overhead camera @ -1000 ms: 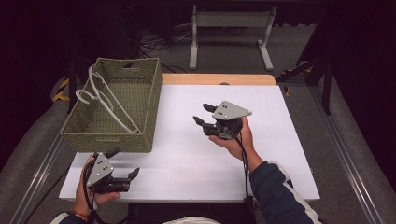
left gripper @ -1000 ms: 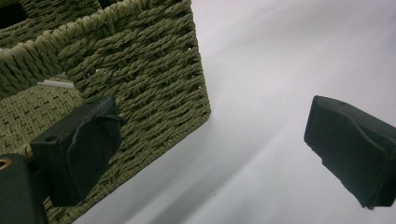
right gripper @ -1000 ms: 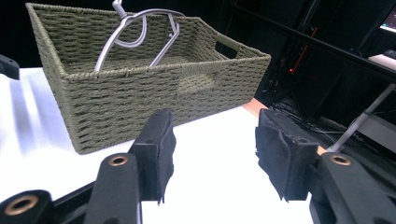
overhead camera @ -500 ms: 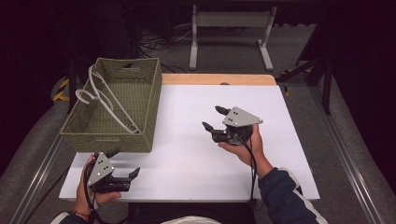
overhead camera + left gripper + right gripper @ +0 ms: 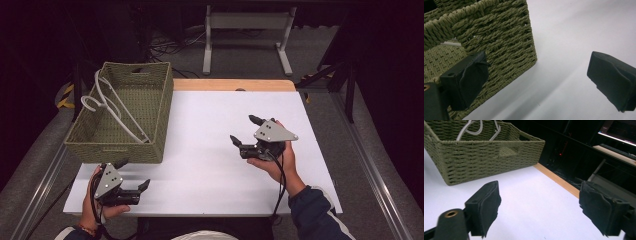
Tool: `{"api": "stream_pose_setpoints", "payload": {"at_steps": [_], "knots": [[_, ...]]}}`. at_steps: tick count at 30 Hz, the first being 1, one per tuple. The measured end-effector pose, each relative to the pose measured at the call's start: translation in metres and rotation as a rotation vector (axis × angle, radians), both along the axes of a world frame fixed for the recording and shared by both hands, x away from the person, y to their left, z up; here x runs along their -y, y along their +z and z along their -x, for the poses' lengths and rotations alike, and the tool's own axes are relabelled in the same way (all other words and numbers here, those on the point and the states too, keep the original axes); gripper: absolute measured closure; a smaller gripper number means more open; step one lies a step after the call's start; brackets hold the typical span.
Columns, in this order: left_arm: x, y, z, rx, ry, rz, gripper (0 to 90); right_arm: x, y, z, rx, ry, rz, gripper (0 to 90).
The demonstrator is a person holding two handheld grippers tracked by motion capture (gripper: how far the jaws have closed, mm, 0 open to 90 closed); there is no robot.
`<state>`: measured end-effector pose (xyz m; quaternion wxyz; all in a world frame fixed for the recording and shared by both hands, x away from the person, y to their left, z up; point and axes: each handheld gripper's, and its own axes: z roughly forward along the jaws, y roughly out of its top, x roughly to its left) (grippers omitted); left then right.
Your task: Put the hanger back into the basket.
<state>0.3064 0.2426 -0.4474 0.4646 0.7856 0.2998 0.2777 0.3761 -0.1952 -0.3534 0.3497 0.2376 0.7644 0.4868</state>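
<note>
A woven green basket point(image 5: 125, 117) is seen standing on the left part of the white table point(image 5: 200, 130), and 1 white hanger point(image 5: 112, 107) is seen lying inside it, its hook leaned over the left rim. The right gripper point(image 5: 245, 131) is held over the bare table right of centre, well apart from the basket, its 2 jaws having just been opening and now set wide apart with nothing between them. The left gripper point(image 5: 134, 174) is held at the near left table edge just beside the basket's near right corner, its jaws spread apart and empty, 1 of them seen against the basket wall point(image 5: 499, 42) in the left gripper view.
</note>
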Motion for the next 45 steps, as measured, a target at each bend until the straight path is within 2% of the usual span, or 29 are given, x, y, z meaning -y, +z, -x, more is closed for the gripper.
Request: {"api": "stream_pose_setpoints", "payload": {"at_steps": [7,12,14,19,24,29,32,39,42,45], "knots": [[0.000,0.000,-0.001,0.003,0.001,0.003,4.4,0.013,-0.009,0.001,-0.008,-0.024,0.005,12.4],[0.000,0.000,-0.002,0.011,-0.002,0.002,4.2,0.025,-0.015,0.004,-0.013,-0.039,-0.012,10.6],[0.001,0.000,-0.002,0.009,0.003,-0.001,4.2,0.030,-0.018,0.006,-0.015,-0.061,-0.004,9.5],[0.000,0.000,-0.003,0.011,0.006,-0.002,3.6,0.043,-0.027,0.012,-0.024,-0.060,-0.016,8.6],[-0.001,0.001,-0.002,0.020,0.003,-0.008,3.1,0.055,-0.036,0.021,-0.024,-0.093,0.008,8.1],[0.000,0.001,-0.002,0.025,0.005,-0.008,3.0,0.065,-0.048,0.032,-0.033,-0.094,0.013,8.0],[0.000,0.002,-0.002,0.032,0.003,-0.012,3.0,0.069,-0.057,0.041,-0.025,-0.106,0.056,7.7],[-0.001,0.003,-0.002,0.038,0.025,0.003,2.9,0.078,-0.073,0.053,-0.078,-0.130,0.014,7.6],[-0.002,0.003,-0.003,0.041,0.045,0.005,3.9,0.078,-0.077,0.054,-0.071,-0.131,0.028,7.6],[-0.001,0.003,-0.003,0.037,0.057,0.005,5.1,0.077,-0.077,0.054,-0.074,-0.130,0.010,7.6]]}}
